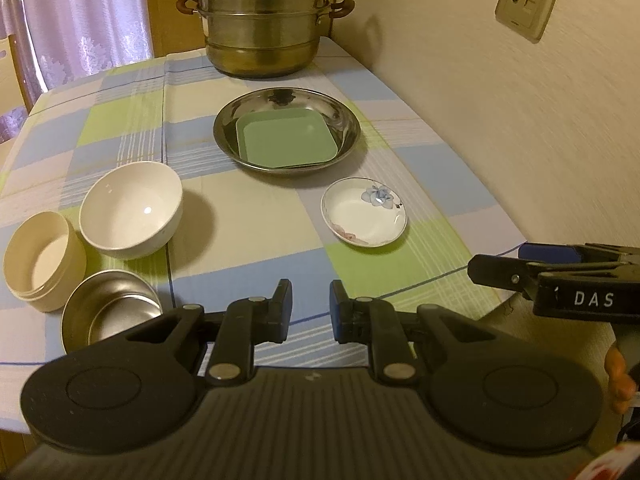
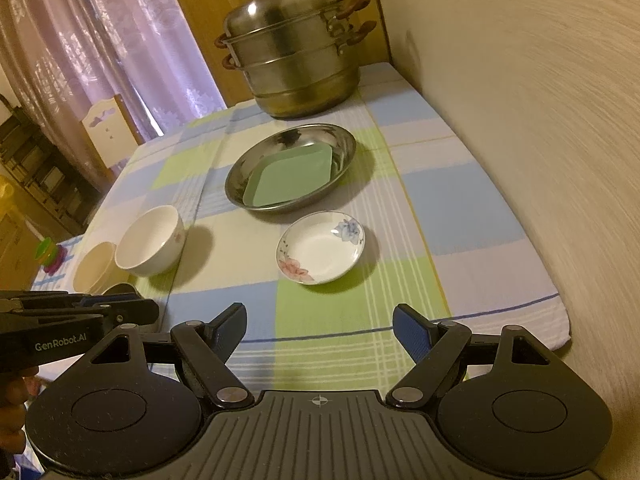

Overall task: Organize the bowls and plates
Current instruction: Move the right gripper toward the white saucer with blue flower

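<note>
Steamer: lid cut off by the left view's top edge. Steel bowl: near rim hidden behind left tool. Right view: it is almost wholly hidden.

Bare checked tablecloth lies open at the centre. At twelve o'clock the tall steamer pot blocks the far edge, with the steel dish just in front holding a green square plate. At nine o'clock the white bowl, cream container and steel bowl crowd together. The flowered saucer sits at two o'clock; the wall closes off three o'clock.
</note>
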{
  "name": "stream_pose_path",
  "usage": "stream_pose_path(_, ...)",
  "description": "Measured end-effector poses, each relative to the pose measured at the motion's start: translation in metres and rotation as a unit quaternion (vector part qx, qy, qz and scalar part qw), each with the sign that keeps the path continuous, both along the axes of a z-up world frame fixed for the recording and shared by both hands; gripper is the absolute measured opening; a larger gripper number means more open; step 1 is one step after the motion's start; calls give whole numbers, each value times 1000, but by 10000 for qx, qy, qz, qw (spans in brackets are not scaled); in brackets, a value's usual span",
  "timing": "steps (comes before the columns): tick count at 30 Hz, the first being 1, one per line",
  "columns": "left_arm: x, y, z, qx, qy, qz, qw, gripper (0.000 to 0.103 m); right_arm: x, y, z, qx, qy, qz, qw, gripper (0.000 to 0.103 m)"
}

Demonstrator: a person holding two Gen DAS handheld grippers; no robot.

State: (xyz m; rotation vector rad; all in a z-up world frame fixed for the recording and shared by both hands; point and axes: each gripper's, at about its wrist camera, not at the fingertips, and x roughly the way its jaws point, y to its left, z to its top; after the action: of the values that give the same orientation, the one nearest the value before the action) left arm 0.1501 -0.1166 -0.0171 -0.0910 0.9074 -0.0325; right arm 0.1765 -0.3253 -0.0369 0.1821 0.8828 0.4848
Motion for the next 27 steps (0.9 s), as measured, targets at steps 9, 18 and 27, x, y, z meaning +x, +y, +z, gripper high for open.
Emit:
stream_pose_path(9,20,7,-2,-31,49,-98,9999,17,14,6,0,-5,56,-56,10000,80)
stream_pose_path(18,41,15,-6,-30,115,-147,9998,17,32,13,-4,-38,133,-122,9998,80)
stream_pose_path(27,65,15,-15,15,247,-231,9994,17,48,19,-18,-122,275,-217,9993,80)
